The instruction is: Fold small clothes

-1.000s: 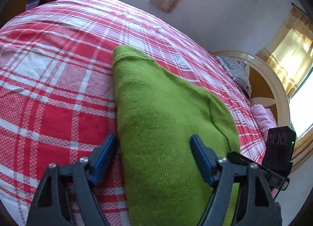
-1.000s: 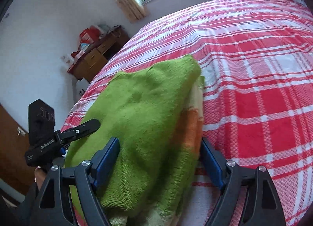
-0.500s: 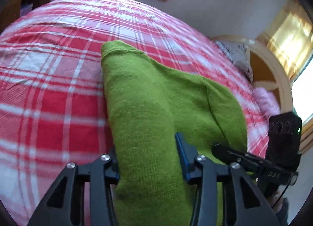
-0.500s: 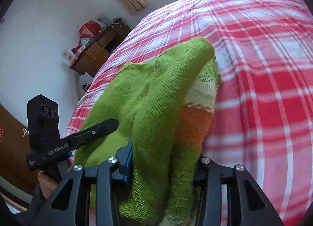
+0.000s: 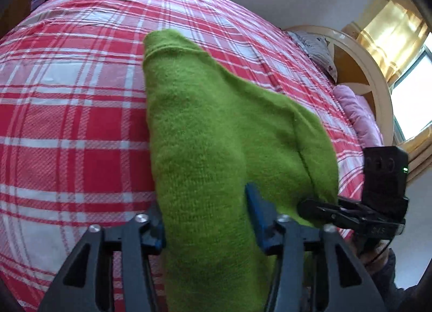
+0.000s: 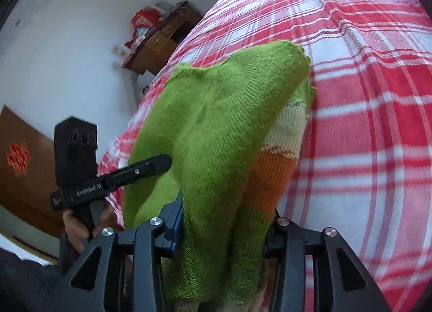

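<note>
A small green knit sweater (image 5: 216, 134) with orange and cream stripes lies on a red plaid bed (image 5: 67, 128). My left gripper (image 5: 206, 220) is shut on its near left edge, the knit bunched between the blue pads. My right gripper (image 6: 224, 220) is shut on the near right edge of the sweater (image 6: 216, 123), where the orange stripe (image 6: 272, 171) shows. The gripped hem is lifted off the bed; the far end rests on the bedspread. Each gripper shows in the other's view, the right one (image 5: 318, 208) and the left one (image 6: 151, 166).
A curved wooden headboard (image 5: 375, 85) with pillows (image 5: 359, 115) stands at the right in the left wrist view. A wooden dresser (image 6: 162, 39) with clutter stands by the wall in the right wrist view. Bedspread (image 6: 364, 96) extends beyond the sweater.
Both grippers have closed from open onto the sweater's near edge and raised it. The sweater now bunches between the jaws and tents up from the bed.
</note>
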`<state>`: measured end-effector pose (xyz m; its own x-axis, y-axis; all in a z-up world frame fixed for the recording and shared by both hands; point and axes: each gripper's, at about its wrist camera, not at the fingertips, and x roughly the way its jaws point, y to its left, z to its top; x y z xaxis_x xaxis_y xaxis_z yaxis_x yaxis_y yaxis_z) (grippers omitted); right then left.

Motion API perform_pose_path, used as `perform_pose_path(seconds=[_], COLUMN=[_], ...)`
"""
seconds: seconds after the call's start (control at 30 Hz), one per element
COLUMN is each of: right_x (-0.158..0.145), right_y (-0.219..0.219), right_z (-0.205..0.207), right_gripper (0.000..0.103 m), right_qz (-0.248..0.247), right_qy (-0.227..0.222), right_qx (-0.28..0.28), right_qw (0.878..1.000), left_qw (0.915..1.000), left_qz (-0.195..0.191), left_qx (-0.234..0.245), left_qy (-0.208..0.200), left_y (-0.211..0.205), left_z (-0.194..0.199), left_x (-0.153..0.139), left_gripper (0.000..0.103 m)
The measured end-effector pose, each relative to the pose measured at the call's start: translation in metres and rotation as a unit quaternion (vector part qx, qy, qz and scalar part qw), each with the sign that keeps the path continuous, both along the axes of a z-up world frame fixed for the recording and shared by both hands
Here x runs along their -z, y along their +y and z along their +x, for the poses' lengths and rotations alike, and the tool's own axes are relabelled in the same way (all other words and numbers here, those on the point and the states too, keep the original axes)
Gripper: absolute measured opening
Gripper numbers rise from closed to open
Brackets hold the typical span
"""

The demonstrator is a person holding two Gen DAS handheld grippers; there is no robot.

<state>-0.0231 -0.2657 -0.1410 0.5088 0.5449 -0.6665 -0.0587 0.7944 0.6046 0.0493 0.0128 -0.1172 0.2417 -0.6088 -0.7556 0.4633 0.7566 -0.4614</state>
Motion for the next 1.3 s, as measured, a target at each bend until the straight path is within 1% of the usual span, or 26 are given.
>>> perform_pose_path(seconds=[0.07, 0.1, 0.13, 0.17, 0.2, 0.23, 0.27, 0.3, 0.37, 0.47, 0.53, 0.6, 0.67, 0.7, 0.73, 0.77, 0.83, 0.87, 1.03, 1.17, 1.3], right_x=[-0.002, -0.003, -0.005, -0.007, -0.006, -0.004, 0.002, 0.005, 0.007, 0.006, 0.005, 0.002, -0.001, -0.002, -0.003, -0.003, -0.005, -0.008, -0.025, -0.033, -0.038], right_y=[0.003, 0.002, 0.0, -0.003, -0.008, -0.011, -0.014, -0.014, -0.012, -0.008, -0.002, 0.008, 0.015, 0.018, 0.02, 0.021, 0.023, 0.026, 0.043, 0.052, 0.062], right_z=[-0.004, -0.004, -0.003, -0.004, -0.002, -0.001, 0.002, 0.003, 0.002, 0.0, 0.003, 0.004, 0.003, 0.002, 0.001, 0.0, -0.002, -0.004, -0.016, -0.026, -0.026], right_gripper=[0.05, 0.056, 0.059, 0.061, 0.067, 0.07, 0.071, 0.071, 0.071, 0.072, 0.072, 0.071, 0.061, 0.05, 0.048, 0.048, 0.044, 0.044, 0.041, 0.041, 0.04], right_qz=[-0.022, -0.032, -0.04, -0.04, -0.034, -0.029, -0.023, -0.015, -0.013, -0.018, -0.038, -0.075, -0.116, -0.117, -0.107, -0.107, -0.111, -0.115, -0.156, -0.151, -0.144], right_qy=[-0.013, -0.016, -0.02, -0.029, -0.038, -0.039, -0.036, -0.044, -0.061, -0.069, -0.07, -0.071, -0.072, -0.074, -0.072, -0.07, -0.069, -0.067, -0.085, -0.092, -0.098], right_qx=[0.007, 0.021, 0.04, 0.054, 0.066, 0.073, 0.081, 0.083, 0.087, 0.092, 0.087, 0.081, 0.076, 0.071, 0.07, 0.074, 0.08, 0.084, 0.081, 0.083, 0.077], right_qw=[1.0, 0.999, 0.998, 0.997, 0.997, 0.996, 0.996, 0.995, 0.994, 0.993, 0.993, 0.991, 0.988, 0.988, 0.989, 0.989, 0.988, 0.987, 0.981, 0.981, 0.982], left_qw=[0.9999, 0.9999, 0.9998, 0.9997, 0.9996, 0.9994, 0.9992, 0.999, 0.998, 0.997, 0.9965, 0.9962, 0.9959, 0.9956, 0.9954, 0.9952, 0.9943, 0.9937, 0.9913, 0.991, 0.9864], left_qz=[0.003, 0.003, 0.004, 0.004, 0.004, 0.005, 0.01, 0.013, 0.024, 0.027, 0.03, 0.029, 0.027, 0.028, 0.027, 0.025, 0.027, 0.032, 0.053, 0.054, 0.072], left_qx=[-0.007, -0.008, -0.008, -0.008, -0.006, -0.006, -0.009, -0.011, -0.009, -0.016, -0.021, -0.027, -0.03, -0.034, -0.038, -0.041, -0.047, -0.049, -0.056, -0.066, -0.078], left_qy=[-0.009, -0.013, -0.019, -0.024, -0.028, -0.033, -0.037, -0.042, -0.058, -0.07, -0.075, -0.077, -0.081, -0.083, -0.084, -0.085, -0.091, -0.096, -0.107, -0.103, -0.125], left_y=[-0.004, -0.005, -0.009, -0.012, -0.014, -0.017, -0.02, -0.02, -0.022, -0.022, -0.022, -0.022, -0.022, -0.023, -0.022, -0.022, -0.021, -0.021, -0.02, -0.01, 0.0], left_z=[0.007, 0.01, 0.014, 0.017, 0.019, 0.02, 0.021, 0.017, 0.014, 0.011, 0.01, 0.009, 0.006, 0.005, 0.003, 0.002, -0.002, -0.005, -0.015, -0.016, -0.021], left_x=[-0.001, -0.001, 0.0, 0.0, 0.001, 0.002, 0.002, 0.002, 0.003, 0.003, 0.003, 0.003, 0.002, 0.001, 0.001, 0.0, -0.004, -0.006, -0.014, -0.018, -0.027], left_gripper=[0.067, 0.069, 0.072, 0.076, 0.078, 0.08, 0.081, 0.082, 0.083, 0.079, 0.078, 0.073, 0.062, 0.06, 0.055, 0.049, 0.042, 0.04, 0.038, 0.037, 0.037])
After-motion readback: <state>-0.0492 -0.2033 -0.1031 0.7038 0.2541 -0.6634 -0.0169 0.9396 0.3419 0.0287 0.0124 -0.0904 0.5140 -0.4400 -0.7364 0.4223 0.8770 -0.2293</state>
